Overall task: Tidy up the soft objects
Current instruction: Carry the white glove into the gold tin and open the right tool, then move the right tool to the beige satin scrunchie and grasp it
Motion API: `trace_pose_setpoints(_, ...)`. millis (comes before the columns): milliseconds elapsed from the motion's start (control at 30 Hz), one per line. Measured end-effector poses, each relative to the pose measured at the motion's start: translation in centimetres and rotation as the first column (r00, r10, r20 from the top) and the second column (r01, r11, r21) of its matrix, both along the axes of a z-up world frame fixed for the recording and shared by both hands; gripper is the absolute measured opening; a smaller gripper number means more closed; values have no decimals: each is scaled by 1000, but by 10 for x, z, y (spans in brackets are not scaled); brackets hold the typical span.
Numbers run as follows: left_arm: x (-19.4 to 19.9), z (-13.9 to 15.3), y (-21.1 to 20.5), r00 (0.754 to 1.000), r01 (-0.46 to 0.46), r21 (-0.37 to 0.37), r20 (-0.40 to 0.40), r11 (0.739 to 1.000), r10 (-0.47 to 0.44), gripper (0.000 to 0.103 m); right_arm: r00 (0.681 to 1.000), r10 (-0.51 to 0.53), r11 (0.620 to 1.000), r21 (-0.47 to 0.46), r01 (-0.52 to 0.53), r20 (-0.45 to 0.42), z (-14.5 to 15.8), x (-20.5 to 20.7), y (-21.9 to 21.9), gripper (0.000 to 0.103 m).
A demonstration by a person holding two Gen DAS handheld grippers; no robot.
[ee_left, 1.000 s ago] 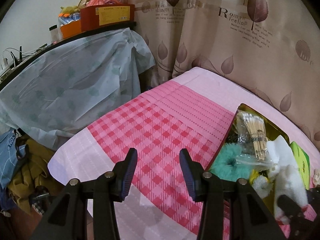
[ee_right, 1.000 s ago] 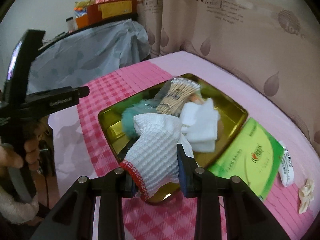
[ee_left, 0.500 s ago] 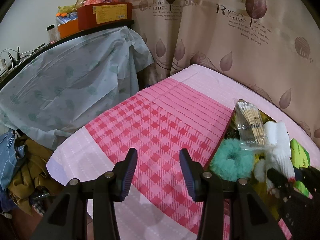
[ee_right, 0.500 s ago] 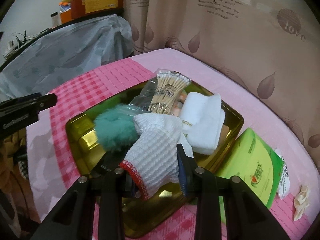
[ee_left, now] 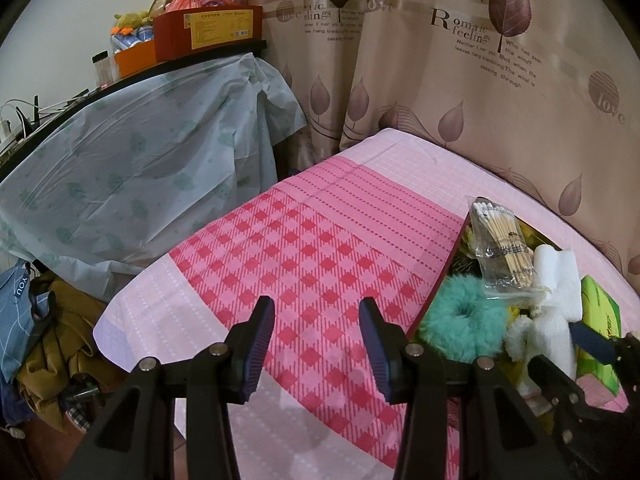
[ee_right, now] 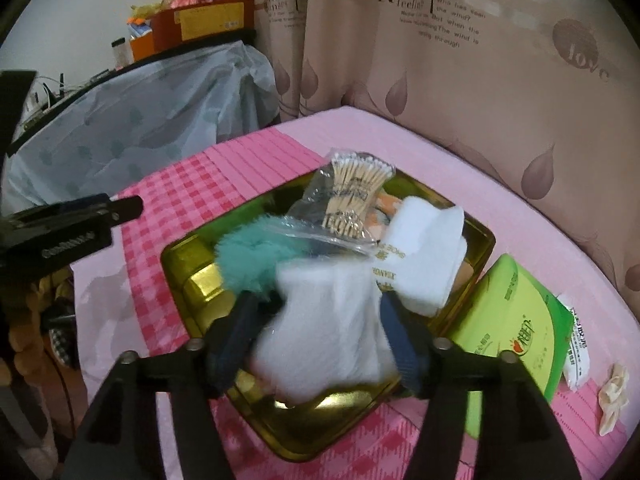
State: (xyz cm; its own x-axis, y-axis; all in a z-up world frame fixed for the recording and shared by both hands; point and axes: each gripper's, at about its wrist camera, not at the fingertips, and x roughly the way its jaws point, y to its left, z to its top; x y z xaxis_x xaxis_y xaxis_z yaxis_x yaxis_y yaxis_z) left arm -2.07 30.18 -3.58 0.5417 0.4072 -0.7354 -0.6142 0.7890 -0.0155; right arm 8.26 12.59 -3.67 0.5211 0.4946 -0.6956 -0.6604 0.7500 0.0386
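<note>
Right gripper (ee_right: 316,320) jaws have just been opening; blurred white glove (ee_right: 320,320) sits between them over gold tray (ee_right: 476,248). Left gripper (ee_left: 316,320) wide, empty.

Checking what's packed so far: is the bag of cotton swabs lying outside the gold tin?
No, the bag of cotton swabs rests inside the gold tin, atop the other items.

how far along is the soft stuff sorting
Done: the teal scrunchie, folded white cloth and cotton swab bag lie in the gold tin. In hand: the right tongs have just been opening around the white knit glove over the tin. Left: the green packet beside it; the left tongs are open and empty.
</note>
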Motion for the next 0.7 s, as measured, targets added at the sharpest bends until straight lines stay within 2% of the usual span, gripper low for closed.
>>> trace_pose_setpoints(133, 2, 0, -2, 1000, 10, 11, -2, 1000, -10, 45, 1000, -2, 1000, 25, 2, 5, 8, -3, -4, 70)
trace_pose_setpoints(333, 3, -1, -4, 1000, 14, 15, -9, 1000, -14, 45, 1000, -24, 997, 74, 23, 14, 24, -6, -20, 74)
trace_pose_setpoints(700, 4, -1, -6, 1000, 25, 30, -13, 999, -25, 45, 993, -119, 988, 100, 117, 21, 35, -8, -76, 76)
